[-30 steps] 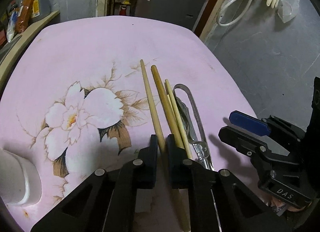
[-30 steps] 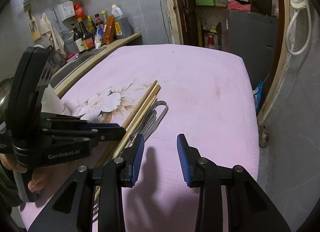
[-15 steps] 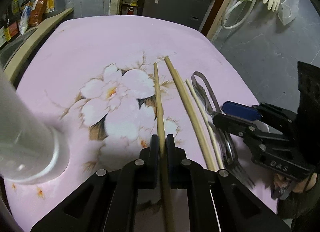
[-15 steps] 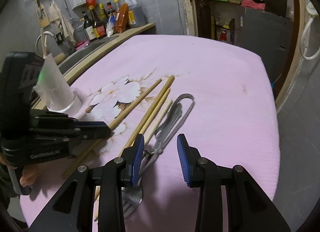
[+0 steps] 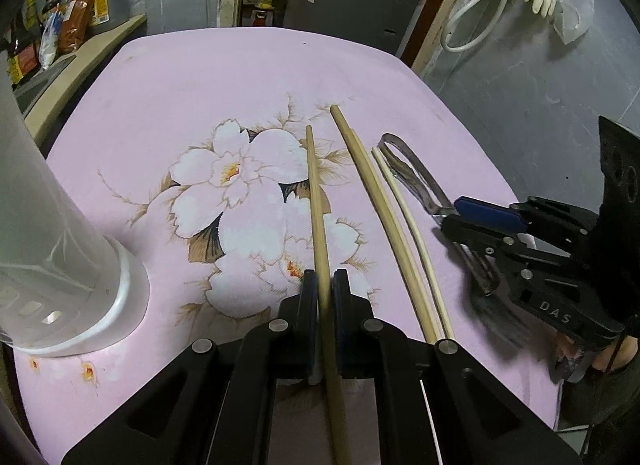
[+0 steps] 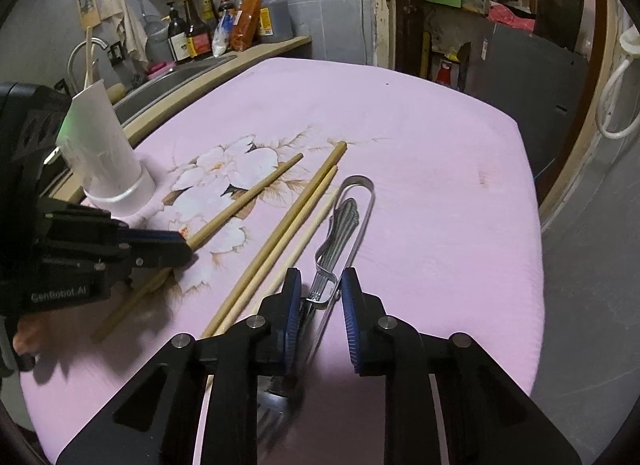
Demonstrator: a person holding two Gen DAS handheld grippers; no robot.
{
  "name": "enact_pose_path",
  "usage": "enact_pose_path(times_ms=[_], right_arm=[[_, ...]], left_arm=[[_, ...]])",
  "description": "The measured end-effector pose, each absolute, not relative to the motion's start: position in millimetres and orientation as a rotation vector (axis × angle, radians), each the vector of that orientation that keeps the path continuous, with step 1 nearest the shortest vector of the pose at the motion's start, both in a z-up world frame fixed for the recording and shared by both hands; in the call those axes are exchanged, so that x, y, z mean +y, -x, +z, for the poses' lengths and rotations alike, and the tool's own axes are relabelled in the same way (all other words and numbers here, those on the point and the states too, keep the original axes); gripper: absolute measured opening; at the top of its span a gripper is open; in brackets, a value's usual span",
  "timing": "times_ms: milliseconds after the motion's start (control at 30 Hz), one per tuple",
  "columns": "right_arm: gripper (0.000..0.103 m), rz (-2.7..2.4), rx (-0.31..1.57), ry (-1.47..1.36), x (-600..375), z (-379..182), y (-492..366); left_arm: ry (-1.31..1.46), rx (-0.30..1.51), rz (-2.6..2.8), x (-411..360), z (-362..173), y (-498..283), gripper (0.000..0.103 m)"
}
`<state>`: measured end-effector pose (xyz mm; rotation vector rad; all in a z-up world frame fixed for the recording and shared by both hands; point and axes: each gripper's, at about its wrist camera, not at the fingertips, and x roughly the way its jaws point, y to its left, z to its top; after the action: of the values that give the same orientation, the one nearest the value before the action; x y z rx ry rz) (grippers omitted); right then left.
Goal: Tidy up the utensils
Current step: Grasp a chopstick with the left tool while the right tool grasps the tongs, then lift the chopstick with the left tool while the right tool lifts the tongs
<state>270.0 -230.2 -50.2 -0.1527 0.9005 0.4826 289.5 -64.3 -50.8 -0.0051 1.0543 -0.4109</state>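
On the pink flowered worktop (image 5: 192, 97) the left gripper (image 5: 325, 285) has its fingers clamped on a light, stiff wooden chopstick (image 5: 316, 193) near its thin end, while the right gripper (image 6: 320, 293) fingers are closing around slippery steel tongs (image 6: 352, 217) and fork (image 6: 276, 397)

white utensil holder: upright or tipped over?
Upright. The white utensil holder stands on its wide base on the pink tablecloth, open mouth up, left of the chopsticks. Its contents cannot be seen.
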Motion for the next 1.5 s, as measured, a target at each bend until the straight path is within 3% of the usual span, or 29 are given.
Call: enact_pose_path(times_ms=[500, 600, 733, 1267, 1400, 1500], right_arm=[[0.017, 0.412, 0.897, 0.152, -255.2, -42.9, -265.6], [0.018, 0.409, 0.926, 0.142, -257.7, -48.4, -271.2], [0.030, 0.410, 0.942, 0.133, -256.3, -49.2, -279.8], [0.031, 0.365, 1.001, 0.127, -246.1, -58.3, -318.6], [0.020, 0.370, 1.012, 0.126, -244.6, -57.0, -317.6], [0.019, 0.368, 1.016, 0.116, -245.3, -57.0, -317.8]], left_arm=[[-0.015, 1.078, -0.417, -71.7, -52.9, -305.9, 0.006], [-0.024, 1.091, -0.420, -74.0, -52.2, -310.0, 0.006], [-0.024, 1.110, -0.420, -76.8, -50.6, -321.3, 0.006], [-0.095, 1.137, -0.404, -92.4, -51.3, -362.0, 0.006], [-0.139, 1.119, -0.405, -96.6, -50.4, -357.9, 0.007], [-0.105, 1.116, -0.405, -94.9, -50.7, -356.2, 0.005]])
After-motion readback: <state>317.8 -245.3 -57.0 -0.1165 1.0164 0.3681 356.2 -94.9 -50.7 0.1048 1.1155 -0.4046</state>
